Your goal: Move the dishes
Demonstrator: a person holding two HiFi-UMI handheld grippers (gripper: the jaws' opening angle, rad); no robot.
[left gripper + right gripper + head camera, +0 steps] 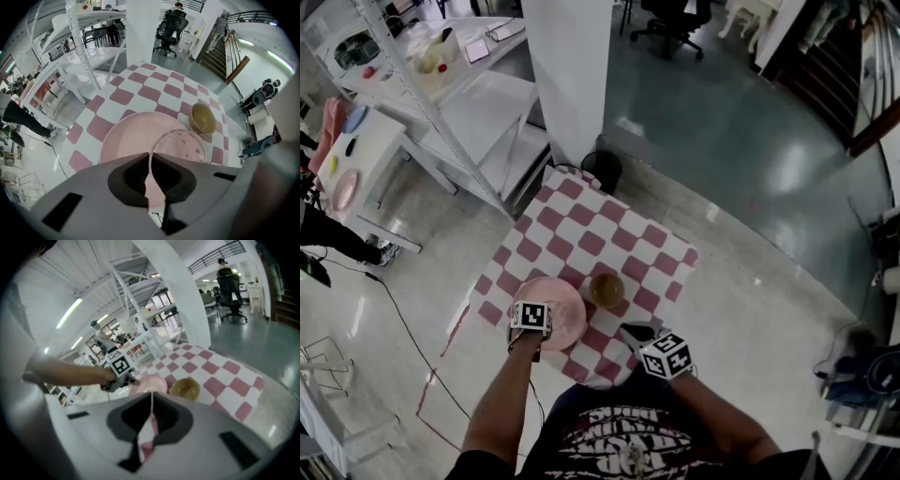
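- On the checked cloth, a pink plate is lying near the front edge, with a brown bowl standing just beside it on the right.
- In the left gripper view, a clear dish is sitting over the right part of the pink plate. Whether it is resting on the plate or is raised off it cannot be told.
- The left gripper is pointing steeply down over the near side of the plate, its jaws pinching the near rim of the clear dish.
- The right gripper is hanging near the front right edge of the cloth, apart from the dishes. Its jaws are pressed together with nothing between them.
- In the right gripper view, the left gripper's marker cube is showing just above the pink plate, with the brown bowl beside it.
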